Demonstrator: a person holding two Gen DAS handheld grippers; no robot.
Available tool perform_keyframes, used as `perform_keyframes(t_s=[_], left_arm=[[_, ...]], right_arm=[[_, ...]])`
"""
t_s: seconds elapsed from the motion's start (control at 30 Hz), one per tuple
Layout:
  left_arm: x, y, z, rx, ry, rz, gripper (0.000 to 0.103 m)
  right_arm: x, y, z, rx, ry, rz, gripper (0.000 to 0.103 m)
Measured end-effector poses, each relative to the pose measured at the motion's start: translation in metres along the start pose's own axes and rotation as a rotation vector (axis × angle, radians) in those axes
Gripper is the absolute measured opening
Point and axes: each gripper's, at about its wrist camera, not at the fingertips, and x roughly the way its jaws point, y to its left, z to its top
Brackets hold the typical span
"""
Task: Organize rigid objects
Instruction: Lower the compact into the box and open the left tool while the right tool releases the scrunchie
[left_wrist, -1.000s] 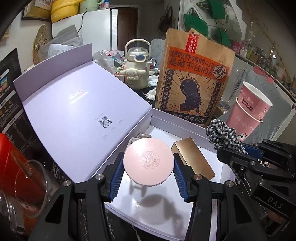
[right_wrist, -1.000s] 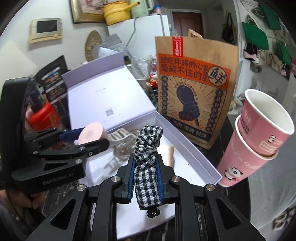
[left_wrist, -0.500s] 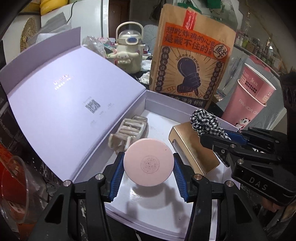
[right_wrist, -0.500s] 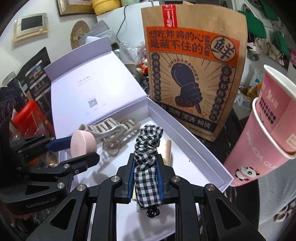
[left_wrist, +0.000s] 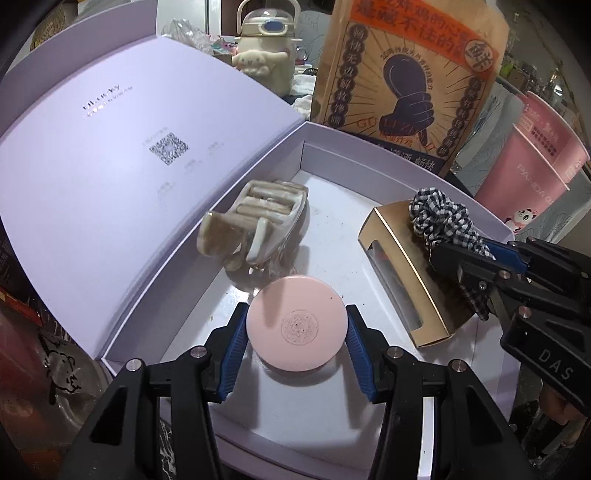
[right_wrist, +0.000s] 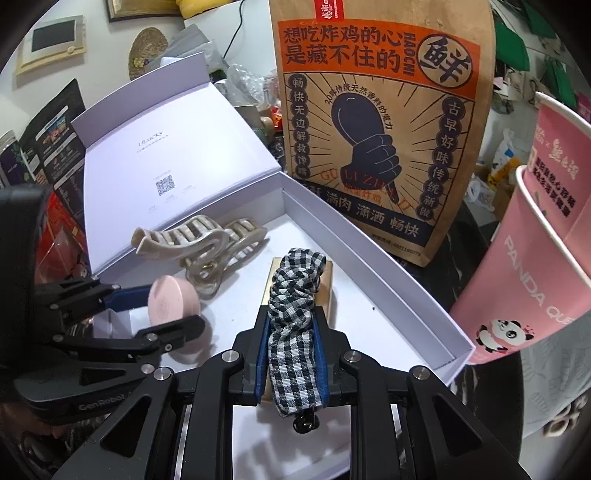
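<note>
My left gripper (left_wrist: 296, 332) is shut on a round pink compact (left_wrist: 296, 328) and holds it low over the floor of an open white box (left_wrist: 332, 162). It also shows in the right wrist view (right_wrist: 171, 302). My right gripper (right_wrist: 291, 332) is shut on a black-and-white checked hair clip (right_wrist: 293, 314) above a gold box (left_wrist: 406, 280) lying in the white box. A beige claw hair clip (left_wrist: 255, 229) lies in the box near the lid.
The box's lilac lid (left_wrist: 110, 166) stands open to the left. A brown paper bag (right_wrist: 380, 122) stands behind the box. Stacked pink paper cups (right_wrist: 535, 266) stand to the right. A cream kettle (left_wrist: 266, 55) sits at the back.
Both grippers have moved forward and down into the white box, with the pink compact and the checked clip still held. The claw clip now shows fully.
</note>
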Motion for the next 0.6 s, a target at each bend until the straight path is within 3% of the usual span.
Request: perform_keyframes(t_s=[0.3,0.4,0.47,0.6], left_arm=[[0.0019,-0.0033,-0.0015,0.005,-0.005,0.001,0.05],[0.0025,-0.0044,-0.0013,0.001,0.003,-0.009,0.05],[0.0042,-0.006,-0.0007,0.005,0.02,0.005,0.05],[0.0049,-0.0099,-0.0007,0.001,0.035,0.025,0.05]], right_arm=[[0.0056,0.0021,0.0064,-0.02,-0.003,-0.013,0.021],[0.0051,0.0006,0.007,-0.015,0.003,-0.013,0.027],[0.0041,-0.0019,0.0072,0.002,0.007,-0.012,0.036],[-0.0027,-0.0034,0.007,0.006,0.01,-0.008,0.039]])
